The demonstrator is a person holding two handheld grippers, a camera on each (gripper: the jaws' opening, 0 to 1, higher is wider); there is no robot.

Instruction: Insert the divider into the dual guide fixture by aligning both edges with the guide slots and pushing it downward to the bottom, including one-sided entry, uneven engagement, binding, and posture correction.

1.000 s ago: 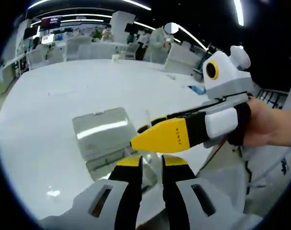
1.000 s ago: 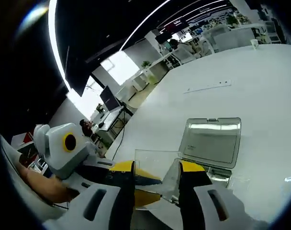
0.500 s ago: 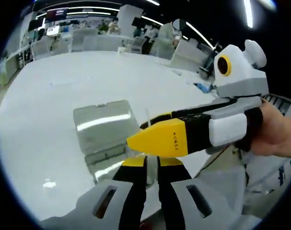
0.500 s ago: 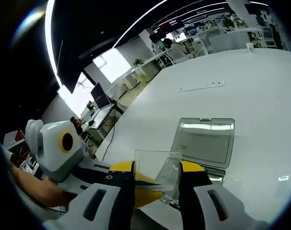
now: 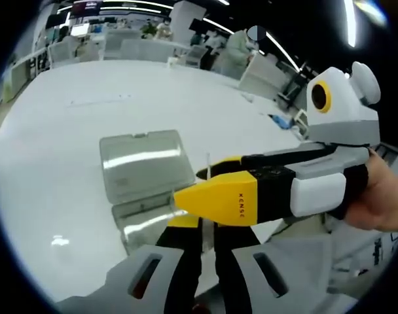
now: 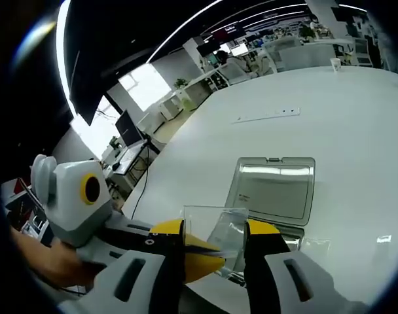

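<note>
Closest to me, the right claw (image 6: 212,237) pinches the divider (image 6: 215,229), a clear thin sheet standing up between its yellow-tipped jaws, held by its lower part with the upper corners free above them. The left claw (image 5: 207,229) has its jaws drawn nearly together just beneath the right one; whether they grip the sheet's lower edge I cannot tell (clear plastic all but vanishes against the white desk (image 5: 68,144)). A person's hand (image 5: 385,196) wraps the handle of the right claw at the side. Just beyond the tips lies the fixture (image 6: 271,196), a clear hinged case lying open on the desk, lid flat and tray nearest the claws; its guide slots are too faint to make out. The divider hangs above and just short of it, not yet entered. The sheet looks light, stiff and slick, so I would hold it low and square near both edges. Further off, chairs and workstations fade into the room.
</note>
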